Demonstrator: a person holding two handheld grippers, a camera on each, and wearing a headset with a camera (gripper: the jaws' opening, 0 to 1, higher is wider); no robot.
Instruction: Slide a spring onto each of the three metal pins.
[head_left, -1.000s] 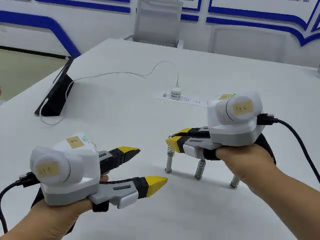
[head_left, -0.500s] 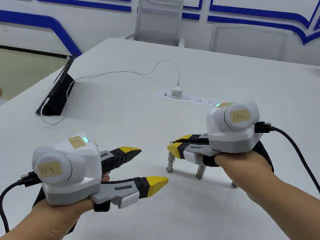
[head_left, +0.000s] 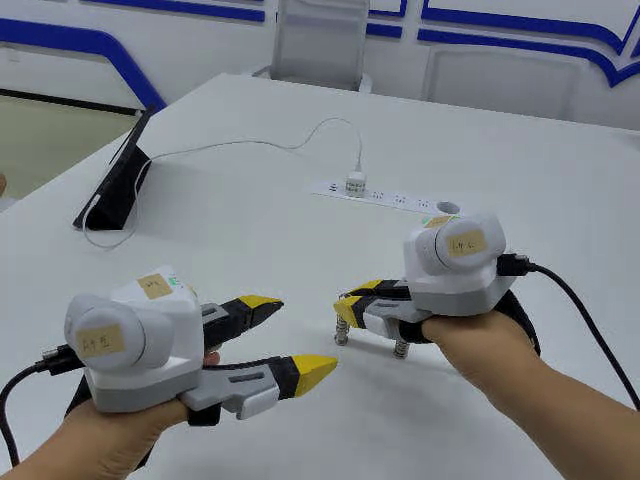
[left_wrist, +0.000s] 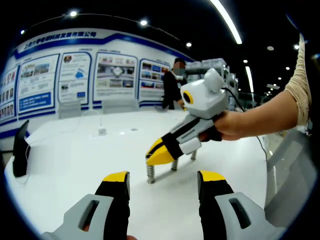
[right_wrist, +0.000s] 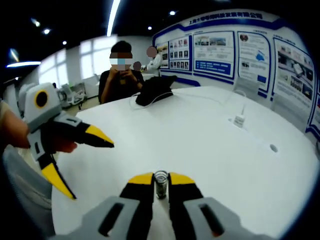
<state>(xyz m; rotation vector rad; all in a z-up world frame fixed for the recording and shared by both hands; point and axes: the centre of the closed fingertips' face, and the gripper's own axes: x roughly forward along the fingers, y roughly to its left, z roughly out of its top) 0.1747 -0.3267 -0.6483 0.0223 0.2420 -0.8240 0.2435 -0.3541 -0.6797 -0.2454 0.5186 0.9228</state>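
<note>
Your right gripper (right_wrist: 161, 179) seems clamped on the top of a spring (right_wrist: 161, 190) standing upright on the white table (right_wrist: 215, 145). Your left gripper (left_wrist: 164, 177) has its jaws apart. The spring is probably light and squashy: grip it softly.

Right gripper (head_left: 347, 306) sinking toward the table (head_left: 250, 210) and drawing nearer the person, its tips now lying low against the leftmost pin (head_left: 342, 332). In the head view the holding hand (head_left: 470, 335) is coming across the row. The middle pin (head_left: 401, 348) is showing only its lower part, and the rightmost pin (left_wrist: 193, 155) is slipping behind the hand. The tips are possibly settling around the leftmost pin's top, but contact is unclear.
</note>
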